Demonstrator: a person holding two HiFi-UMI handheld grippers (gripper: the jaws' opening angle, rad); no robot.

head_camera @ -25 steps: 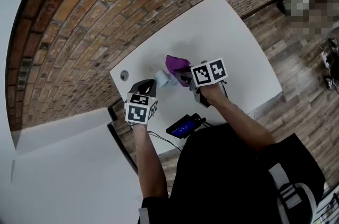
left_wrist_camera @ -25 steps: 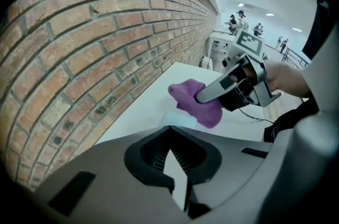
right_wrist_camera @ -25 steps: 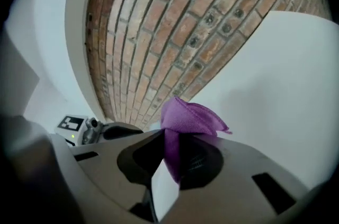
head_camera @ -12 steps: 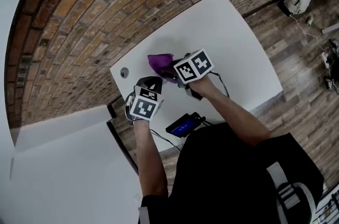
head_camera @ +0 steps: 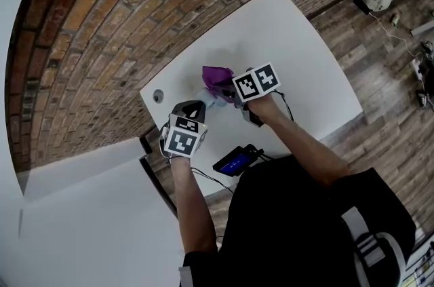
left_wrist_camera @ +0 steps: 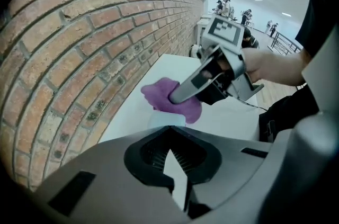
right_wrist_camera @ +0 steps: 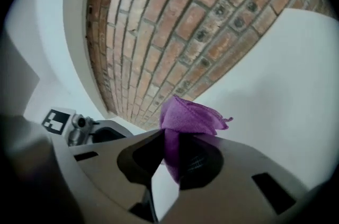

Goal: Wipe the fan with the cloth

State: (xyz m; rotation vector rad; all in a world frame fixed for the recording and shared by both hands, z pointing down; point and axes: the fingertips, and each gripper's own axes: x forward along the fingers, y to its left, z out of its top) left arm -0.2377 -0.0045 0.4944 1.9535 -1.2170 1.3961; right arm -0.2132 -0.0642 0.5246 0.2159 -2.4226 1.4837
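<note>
A small pale blue fan [head_camera: 205, 98] [left_wrist_camera: 167, 120] stands on the white table [head_camera: 305, 62] near the brick wall. My left gripper [head_camera: 196, 106] [left_wrist_camera: 170, 135] is shut, pointing steeply down with its tips right at the fan's near side. The jaws hide whether they pinch it. My right gripper [head_camera: 229, 93] [left_wrist_camera: 175, 97] [right_wrist_camera: 172, 157] is shut on a purple cloth [head_camera: 217, 77] [left_wrist_camera: 157, 96] [right_wrist_camera: 188, 116]. It holds the bunched cloth against the top of the fan, just beyond the left gripper's tips.
The brick wall [head_camera: 135, 21] runs along the table's far edge. A round hole [head_camera: 158, 96] sits in the table's left corner. A black device with a blue screen [head_camera: 234, 162] and cable lies at the near edge. Wooden floor [head_camera: 380, 96] lies to the right.
The right gripper swept the purple cloth left over the fan, then back to the right. The left gripper stayed in place and rolled slightly.
</note>
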